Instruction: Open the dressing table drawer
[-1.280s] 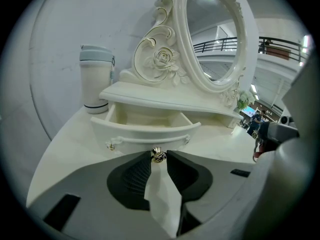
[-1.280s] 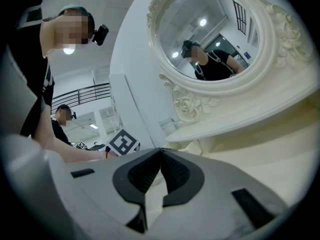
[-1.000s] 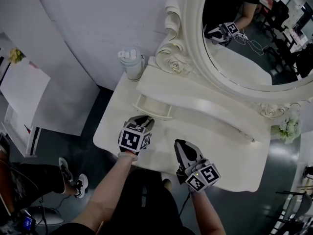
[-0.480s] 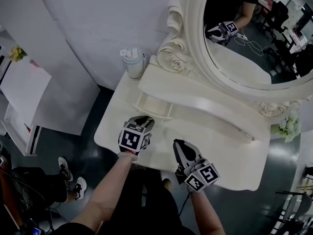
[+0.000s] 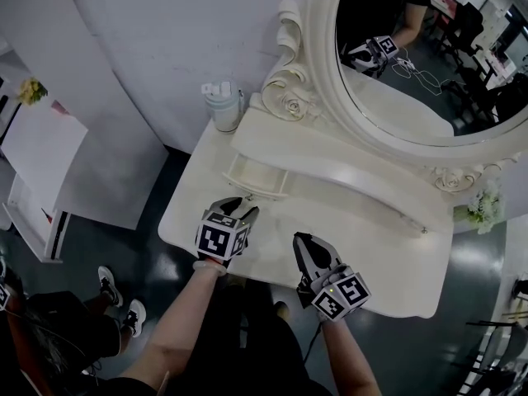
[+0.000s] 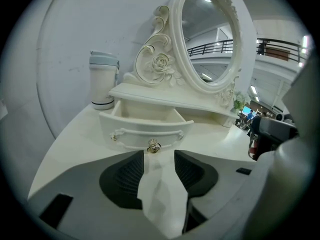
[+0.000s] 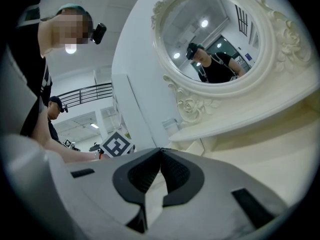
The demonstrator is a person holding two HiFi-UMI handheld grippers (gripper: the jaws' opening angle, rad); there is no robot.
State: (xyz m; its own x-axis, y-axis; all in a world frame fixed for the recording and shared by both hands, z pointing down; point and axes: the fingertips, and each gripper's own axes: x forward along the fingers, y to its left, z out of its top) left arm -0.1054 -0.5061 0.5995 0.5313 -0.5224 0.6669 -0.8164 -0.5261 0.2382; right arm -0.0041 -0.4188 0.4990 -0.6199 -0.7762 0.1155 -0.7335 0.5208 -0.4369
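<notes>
The small cream drawer [image 5: 255, 179] of the dressing table [image 5: 375, 250] stands pulled out from under the shelf, and it looks empty inside. Its front [image 6: 146, 129] carries a little gold knob [image 6: 153, 145]. My left gripper [image 5: 238, 208] sits just in front of that knob. Its jaws are opening, and the knob lies just beyond the fingertips of the left gripper [image 6: 159, 156], touched by neither pad. My right gripper [image 5: 307, 242] hovers over the tabletop to the right, shut with nothing in it; the right gripper [image 7: 160, 151] shows its pads meeting at the tips.
A large oval mirror [image 5: 404, 64] with carved roses rises behind the shelf. A pale lidded tumbler [image 5: 221, 106] stands at the table's back left corner. White flowers [image 5: 483, 211] sit at the right end. A white cabinet [image 5: 41, 163] and another person's shoes [image 5: 124, 304] are on the left.
The left gripper's jaws have spread apart and let go of the drawer knob, and the gripper has drawn back slightly. The right gripper has stayed where it was.
</notes>
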